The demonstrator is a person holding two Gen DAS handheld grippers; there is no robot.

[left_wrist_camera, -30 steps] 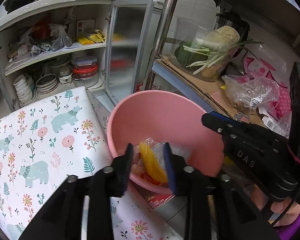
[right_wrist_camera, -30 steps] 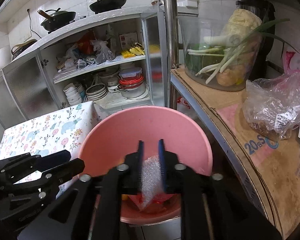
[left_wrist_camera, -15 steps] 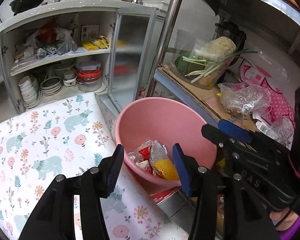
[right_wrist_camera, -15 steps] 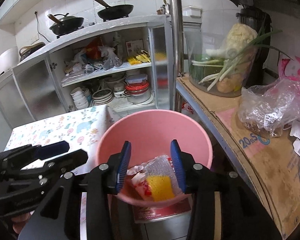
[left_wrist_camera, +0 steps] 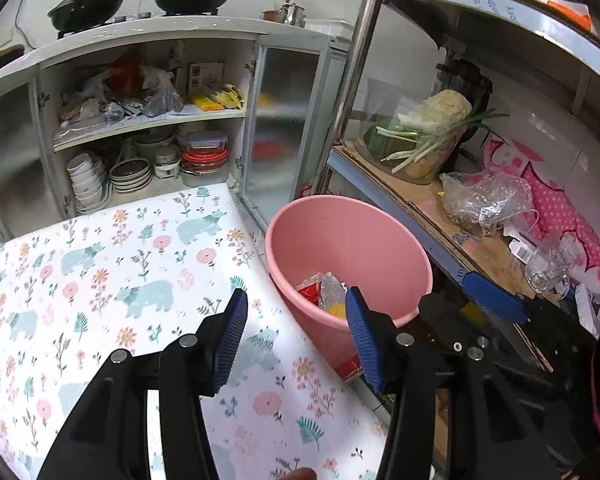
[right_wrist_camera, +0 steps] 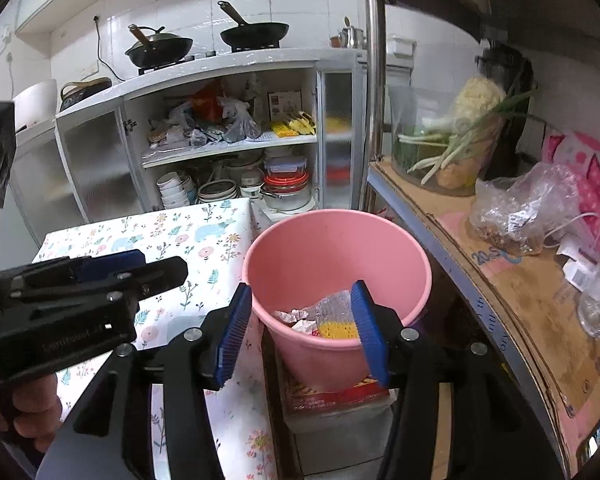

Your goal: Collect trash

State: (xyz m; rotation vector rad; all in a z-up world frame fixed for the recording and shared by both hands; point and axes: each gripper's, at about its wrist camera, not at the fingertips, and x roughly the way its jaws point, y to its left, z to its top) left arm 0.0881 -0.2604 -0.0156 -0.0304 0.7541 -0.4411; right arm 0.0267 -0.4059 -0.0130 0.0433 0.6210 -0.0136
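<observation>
The left gripper (left_wrist_camera: pixel 296 340) hangs with its blue-padded jaws spread wide and nothing between them, above the near edge of the floral tablecloth (left_wrist_camera: pixel 100 280). The pink bucket (left_wrist_camera: pixel 380 236) sits at about two o'clock from it, just beside the table's right edge. In the bucket's bottom lies the trash (left_wrist_camera: pixel 324 292): a red wrapper, crumpled clear bubble plastic and a yellow piece, partly hidden behind the gripper's right finger.

From the right wrist view, the right gripper (right_wrist_camera: pixel 306 332) is likewise wide open and empty, hovering just over the near rim of the pink bucket (right_wrist_camera: pixel 340 240). The trash (right_wrist_camera: pixel 328 316) shows between its pads, down at twelve o'clock: white scraps, bubble plastic and a yellow knit-looking piece (whether it is cloth or sponge is hard to tell). The bucket stands on a red-printed box (right_wrist_camera: pixel 336 396). The left gripper's side (right_wrist_camera: pixel 100 280) appears at nine o'clock, over the tablecloth (right_wrist_camera: pixel 188 232).

Beyond, at eleven o'clock, an open white cupboard (right_wrist_camera: pixel 228 148) holds bowls, lidded containers and bags, with two black pans (right_wrist_camera: pixel 256 32) on top. At two o'clock a cardboard-lined shelf (right_wrist_camera: pixel 512 280) carries a clear tub of vegetables (right_wrist_camera: pixel 452 148) and a crumpled plastic bag (right_wrist_camera: pixel 528 208).
</observation>
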